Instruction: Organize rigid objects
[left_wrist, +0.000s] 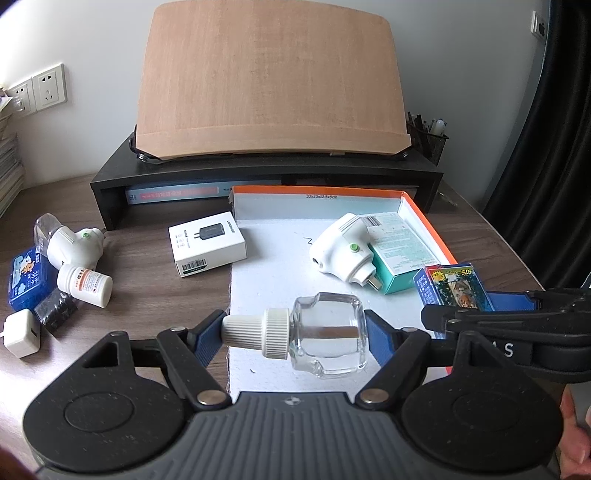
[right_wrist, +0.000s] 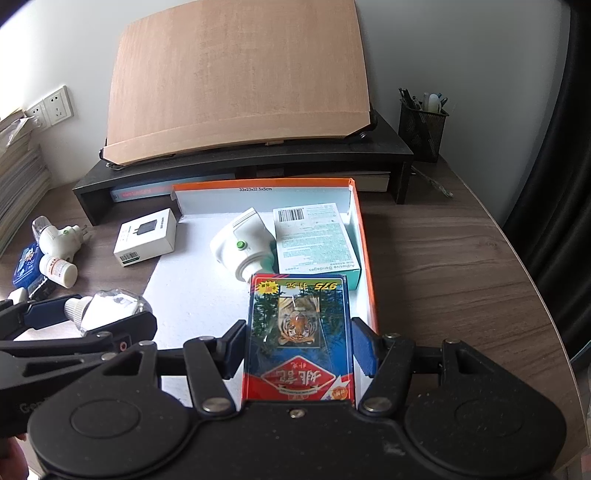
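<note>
Partly, the right gripper (right_wrist: 299, 347) hides the card box (right_wrist: 299, 332) base.

Pen holder (right_wrist: 423, 127), wall sockets (left_wrist: 38, 90)

A dark brown wooden surface (right_wrist: 461, 266) with a rounded edge stands against a plain white wall (left_wrist: 92, 33) in soft daylight. A long black shelf riser (left_wrist: 258, 173) sits at the back of it, and a big light brown wooden board (left_wrist: 269, 74) leans on top. White wall sockets (left_wrist: 48, 88) are on the left above a stack of papers (right_wrist: 18, 173), while a black mesh pen cup (right_wrist: 421, 129) and a black curtain (left_wrist: 554, 147) are on the right.
</note>
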